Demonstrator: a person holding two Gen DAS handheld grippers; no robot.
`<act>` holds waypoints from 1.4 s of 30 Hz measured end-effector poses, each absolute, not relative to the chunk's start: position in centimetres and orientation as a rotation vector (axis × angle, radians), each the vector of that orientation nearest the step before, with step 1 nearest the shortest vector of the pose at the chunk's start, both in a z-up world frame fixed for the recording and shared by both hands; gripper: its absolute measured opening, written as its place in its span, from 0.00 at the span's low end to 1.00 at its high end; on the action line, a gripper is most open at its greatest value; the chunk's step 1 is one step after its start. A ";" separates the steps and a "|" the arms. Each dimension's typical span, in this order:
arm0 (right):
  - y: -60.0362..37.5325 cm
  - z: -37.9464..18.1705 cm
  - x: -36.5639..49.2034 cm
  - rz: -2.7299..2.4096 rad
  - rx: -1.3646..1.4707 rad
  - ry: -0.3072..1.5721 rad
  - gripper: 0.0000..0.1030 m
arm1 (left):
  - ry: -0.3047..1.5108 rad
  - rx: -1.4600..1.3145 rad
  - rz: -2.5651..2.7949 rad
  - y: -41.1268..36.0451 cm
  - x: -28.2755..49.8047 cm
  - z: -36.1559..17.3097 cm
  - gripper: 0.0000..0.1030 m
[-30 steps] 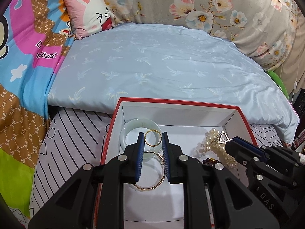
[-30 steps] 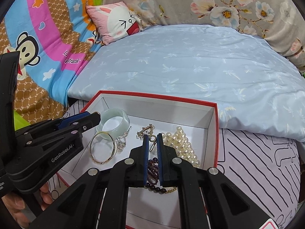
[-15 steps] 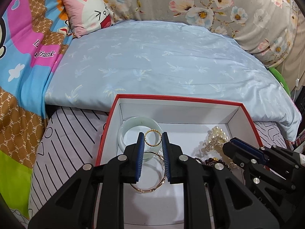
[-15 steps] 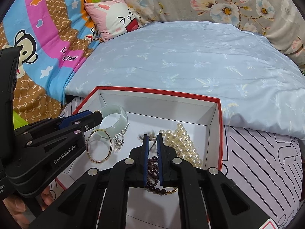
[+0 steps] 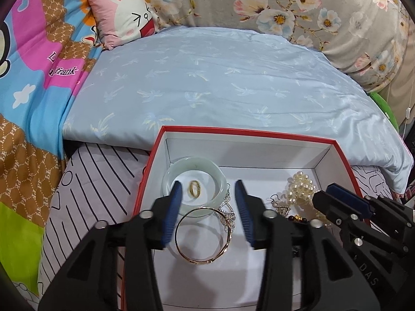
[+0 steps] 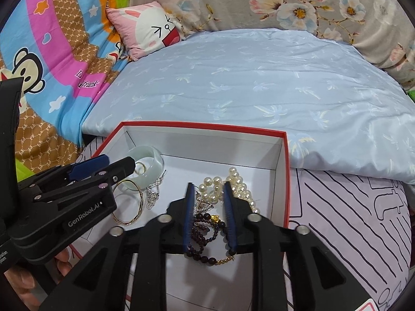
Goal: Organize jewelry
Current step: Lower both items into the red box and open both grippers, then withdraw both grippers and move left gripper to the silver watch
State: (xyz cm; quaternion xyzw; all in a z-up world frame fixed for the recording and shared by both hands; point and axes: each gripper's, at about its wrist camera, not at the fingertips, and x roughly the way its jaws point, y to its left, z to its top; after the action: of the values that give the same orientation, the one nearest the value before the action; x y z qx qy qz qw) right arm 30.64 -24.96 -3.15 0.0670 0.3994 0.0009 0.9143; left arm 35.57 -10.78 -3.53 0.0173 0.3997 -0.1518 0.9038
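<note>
A red-rimmed white box (image 5: 259, 132) (image 6: 202, 127) holds the jewelry. A pale jade bangle (image 5: 170, 178) (image 6: 153, 164) lies at its left with a small gold ring (image 5: 194, 188) inside it. A thin gold bangle (image 5: 199, 260) (image 6: 140, 206) and a silver chain (image 5: 228, 216) (image 6: 153, 194) lie nearer. Pearls (image 5: 302, 186) (image 6: 238, 184), an earring (image 6: 205, 204) and a dark bead bracelet (image 6: 205, 233) lie at the right. My left gripper (image 5: 207, 190) (image 6: 101, 167) is open and empty over the ring. My right gripper (image 6: 207, 189) (image 5: 334, 194) is open and empty over the earring.
The box sits on a striped lilac sheet (image 6: 350, 220). A light blue quilt (image 5: 220, 83) lies behind it. A pink rabbit pillow (image 5: 124, 18) and a colourful monkey blanket (image 6: 39, 64) are at the left, and a floral cushion (image 5: 311, 13) at the back.
Both grippers have opened. The gold ring dropped from the left gripper into the jade bangle, and the earring left the right gripper and lies by the pearls.
</note>
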 end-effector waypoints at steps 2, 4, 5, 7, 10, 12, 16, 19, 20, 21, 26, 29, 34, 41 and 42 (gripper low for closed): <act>-24.9 -2.9 30.4 -0.002 0.132 0.815 0.33 | 0.819 0.038 -0.307 -10.7 35.4 -3.3 0.50; -24.8 -2.6 30.1 0.001 0.132 0.809 0.34 | 0.817 0.032 -0.313 -10.4 35.2 -3.0 0.50; -24.8 -2.4 29.9 0.002 0.133 0.807 0.34 | 0.815 0.031 -0.309 -10.4 35.1 -2.9 0.50; -24.7 -2.0 29.4 0.001 0.125 0.799 0.35 | 0.810 0.027 -0.311 -10.0 34.8 -2.5 0.50; -24.4 -1.1 28.3 -0.003 0.110 0.781 0.36 | 0.795 0.016 -0.304 -9.3 34.2 -1.7 0.55; -24.3 -0.6 27.6 0.002 0.109 0.774 0.37 | 0.791 0.013 -0.298 -8.7 33.7 -1.2 0.56; -23.5 0.3 25.4 0.000 0.084 0.755 0.37 | 0.777 0.002 -0.297 -7.4 32.2 -0.2 0.56; -23.0 0.6 23.8 0.001 0.072 0.751 0.37 | 0.771 -0.003 -0.290 -6.3 30.8 0.3 0.57; -22.9 0.6 23.2 0.001 0.072 0.751 0.37 | 0.772 -0.008 -0.287 -5.8 30.3 0.4 0.57; -22.7 0.7 22.6 0.003 0.073 0.752 0.37 | 0.774 -0.010 -0.287 -5.5 29.9 0.5 0.57; -22.3 0.4 19.5 -0.002 0.085 0.756 0.37 | 0.791 -0.015 -0.269 -4.0 26.9 0.3 0.63; -22.4 -0.2 17.8 -0.019 0.090 0.767 0.37 | 0.825 -0.027 -0.267 -3.7 25.2 -0.6 0.65; -22.9 -1.2 15.7 -0.031 0.112 0.792 0.38 | 0.905 -0.050 -0.266 -4.4 23.3 -3.4 0.65; -23.3 -2.0 14.2 -0.033 0.140 0.810 0.38 | 0.965 -0.050 -0.215 -5.2 22.5 -6.5 0.65; -23.2 -2.0 14.1 -0.032 0.140 0.811 0.38 | 0.971 -0.052 -0.208 -5.1 22.5 -6.8 0.65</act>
State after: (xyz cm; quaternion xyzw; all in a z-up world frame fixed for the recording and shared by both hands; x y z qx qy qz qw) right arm 14.09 -23.23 -2.04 0.0682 0.3939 -0.0155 0.9165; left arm 22.51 -5.11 -6.81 -0.0248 0.4657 -0.0996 0.8790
